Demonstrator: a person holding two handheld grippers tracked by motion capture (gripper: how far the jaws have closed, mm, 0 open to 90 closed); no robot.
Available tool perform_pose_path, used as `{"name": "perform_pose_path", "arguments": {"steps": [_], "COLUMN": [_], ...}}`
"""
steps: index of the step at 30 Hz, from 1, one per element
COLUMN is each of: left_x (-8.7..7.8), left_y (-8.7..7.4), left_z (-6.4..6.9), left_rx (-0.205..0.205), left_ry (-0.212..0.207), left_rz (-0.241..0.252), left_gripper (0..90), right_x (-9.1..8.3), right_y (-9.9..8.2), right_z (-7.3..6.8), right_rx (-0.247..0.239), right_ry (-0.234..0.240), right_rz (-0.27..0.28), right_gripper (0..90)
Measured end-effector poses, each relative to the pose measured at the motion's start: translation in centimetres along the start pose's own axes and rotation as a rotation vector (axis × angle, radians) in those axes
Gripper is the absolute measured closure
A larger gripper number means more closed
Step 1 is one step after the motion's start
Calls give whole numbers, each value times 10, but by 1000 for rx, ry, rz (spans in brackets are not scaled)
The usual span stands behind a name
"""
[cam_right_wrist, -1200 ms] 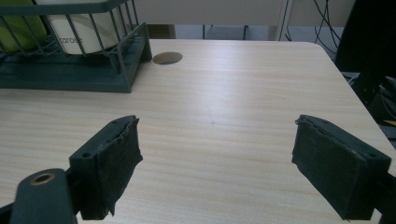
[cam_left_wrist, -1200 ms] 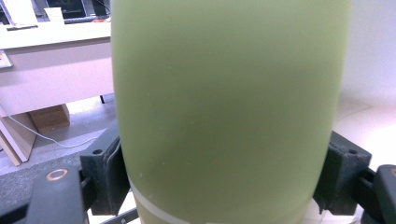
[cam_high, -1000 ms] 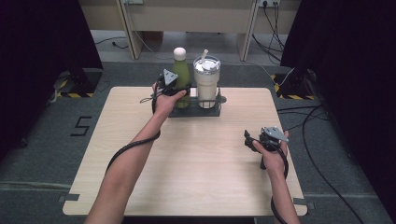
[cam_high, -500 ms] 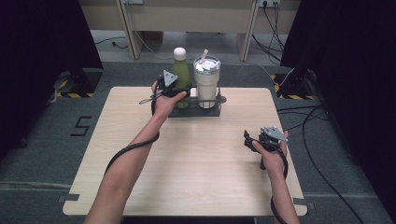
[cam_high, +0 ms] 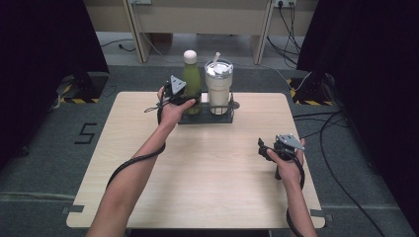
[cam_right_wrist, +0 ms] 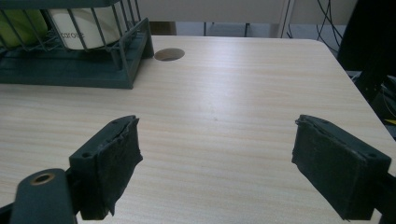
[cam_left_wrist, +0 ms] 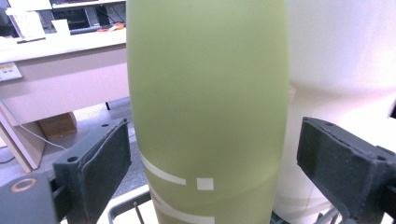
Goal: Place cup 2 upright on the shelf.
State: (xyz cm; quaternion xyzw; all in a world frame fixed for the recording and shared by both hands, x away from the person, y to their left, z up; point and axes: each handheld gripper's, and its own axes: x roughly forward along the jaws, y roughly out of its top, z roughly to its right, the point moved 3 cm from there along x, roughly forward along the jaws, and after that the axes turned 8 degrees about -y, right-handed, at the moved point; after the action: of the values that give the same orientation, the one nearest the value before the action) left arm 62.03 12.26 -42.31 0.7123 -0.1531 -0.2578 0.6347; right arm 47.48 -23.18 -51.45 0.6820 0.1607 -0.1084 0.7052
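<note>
Opening around the green bottle [cam_left_wrist: 208, 107], my left gripper [cam_left_wrist: 210, 172] has just let its jaws part; both pads stand clear of it. That bottle stands upright in the rack [cam_high: 205, 118] beside the tumbler [cam_high: 218, 86]. My right gripper [cam_right_wrist: 217, 168] hangs open over bare table [cam_right_wrist: 233, 116].

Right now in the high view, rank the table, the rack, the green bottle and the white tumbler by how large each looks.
1. Table
2. Rack
3. Tumbler and bottle: they look alike in height, the tumbler wider; the left gripper hides part of the bottle, so I won't rank them.
</note>
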Motion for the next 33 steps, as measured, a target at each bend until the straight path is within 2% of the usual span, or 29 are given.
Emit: {"name": "perform_pose_path", "arguments": {"steps": [8,11,20,33], "left_x": [-12,-18,-34,-54], "left_y": [0,2,1,-3], "left_z": [2,3,3,6], "left_rx": [8,26,24,42], "left_ry": [0,-5,-14,-30], "left_rz": [2,4,10,9], "left_gripper": [91,92,95,101], "right_x": [-1,-1,-1,-1], "right_y": [-1,-2,-3,-4], "right_z": [-1,-1,0,-3], "right_rx": [0,7,2,-2], "right_ry": [-1,0,-5,-2], "right_rz": [-5,-9,-10,-14], "right_gripper": [150,149,150,150]}}
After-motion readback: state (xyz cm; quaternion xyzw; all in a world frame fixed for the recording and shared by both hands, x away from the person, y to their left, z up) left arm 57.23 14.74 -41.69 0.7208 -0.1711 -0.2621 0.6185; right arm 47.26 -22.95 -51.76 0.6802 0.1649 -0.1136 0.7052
